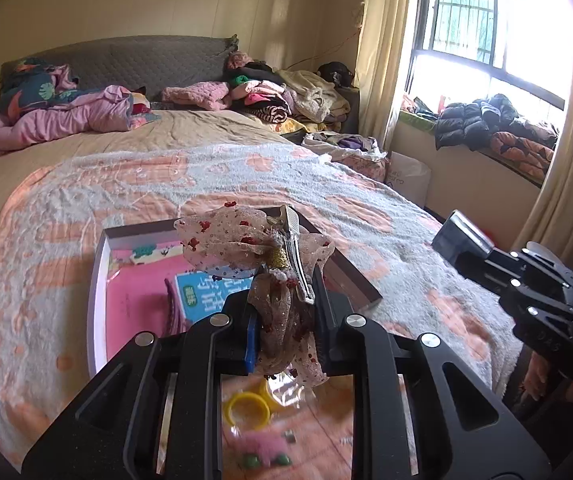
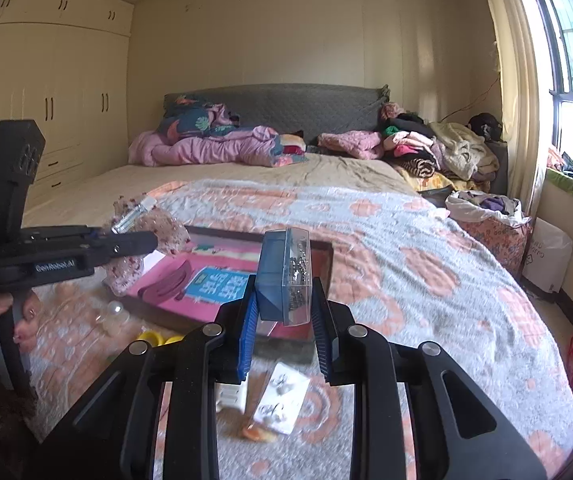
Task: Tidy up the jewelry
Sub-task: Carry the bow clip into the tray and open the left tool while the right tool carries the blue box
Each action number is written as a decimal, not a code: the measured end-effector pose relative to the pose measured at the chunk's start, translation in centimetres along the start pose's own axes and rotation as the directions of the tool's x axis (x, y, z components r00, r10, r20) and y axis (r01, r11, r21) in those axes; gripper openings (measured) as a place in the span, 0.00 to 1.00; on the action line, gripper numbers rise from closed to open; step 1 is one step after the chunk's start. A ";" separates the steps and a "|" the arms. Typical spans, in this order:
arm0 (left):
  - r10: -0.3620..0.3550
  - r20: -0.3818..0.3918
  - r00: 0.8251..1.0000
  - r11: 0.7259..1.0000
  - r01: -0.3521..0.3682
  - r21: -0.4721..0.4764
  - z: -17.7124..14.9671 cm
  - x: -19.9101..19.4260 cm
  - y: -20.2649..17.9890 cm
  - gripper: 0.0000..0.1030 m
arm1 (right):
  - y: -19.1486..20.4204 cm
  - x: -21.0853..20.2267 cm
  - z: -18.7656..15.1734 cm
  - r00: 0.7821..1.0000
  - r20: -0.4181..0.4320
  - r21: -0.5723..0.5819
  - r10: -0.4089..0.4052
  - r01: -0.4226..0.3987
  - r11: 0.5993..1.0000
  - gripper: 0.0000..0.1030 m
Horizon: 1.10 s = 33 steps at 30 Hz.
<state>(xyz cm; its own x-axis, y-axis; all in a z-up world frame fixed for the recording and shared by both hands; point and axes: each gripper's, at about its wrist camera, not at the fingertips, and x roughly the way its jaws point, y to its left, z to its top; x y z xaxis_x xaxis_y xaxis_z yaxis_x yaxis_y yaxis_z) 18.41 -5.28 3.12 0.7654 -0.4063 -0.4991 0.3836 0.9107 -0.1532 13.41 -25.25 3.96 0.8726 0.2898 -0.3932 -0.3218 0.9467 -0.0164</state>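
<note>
Gauzy sequinned bow hair clip (image 1: pixel 270 264) is hanging pinched in the left gripper (image 1: pixel 286 340). Right gripper (image 2: pixel 284 332) is clamping a small clear-lidded blue plastic box (image 2: pixel 284 276) above the fuzzy bedspread (image 2: pixel 406 264).

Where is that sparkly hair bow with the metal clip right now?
The hair bow is pinched in the left gripper, lifted above the pink-lined tray on the bed; the right wrist view shows it at far left.

Place: a lived-in home bedroom.
Bed (image 2: pixel 366 216): large, under a grey-and-orange flowered blanket (image 1: pixel 126 184), with a grey padded headboard (image 2: pixel 286 104).
Bedding: a pink quilt (image 2: pixel 214 148) bunched at the head end.
Clothes: folded piles (image 1: pixel 278 96) in the bed's far right corner.
Storage: cream built-in wardrobes (image 2: pixel 46 80).
Window: barred window (image 1: pixel 466 20), cream curtains (image 1: pixel 382 40), coats on the sill (image 1: pixel 494 124).
</note>
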 end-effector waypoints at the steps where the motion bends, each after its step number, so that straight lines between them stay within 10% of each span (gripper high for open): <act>1: 0.001 0.000 1.000 1.000 -0.001 0.000 0.2 0.3 0.0 0.14 | -0.1 0.2 0.3 1.000 0.006 0.001 -0.003 0.003 1.000 0.23; 33: 0.021 -0.170 0.985 0.998 -0.031 -0.057 -1.8 8.4 3.1 0.20 | -1.4 12.9 -0.5 0.988 -0.151 0.022 -0.026 0.030 0.999 0.23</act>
<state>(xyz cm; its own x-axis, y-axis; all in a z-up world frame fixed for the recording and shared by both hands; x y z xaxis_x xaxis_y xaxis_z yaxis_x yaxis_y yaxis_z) 25.07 -5.73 -3.11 0.6741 -0.3690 -0.6398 0.3297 0.9255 -0.1863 24.94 -22.87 -1.61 0.8150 0.2405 -0.5272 -0.2875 0.9577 -0.0076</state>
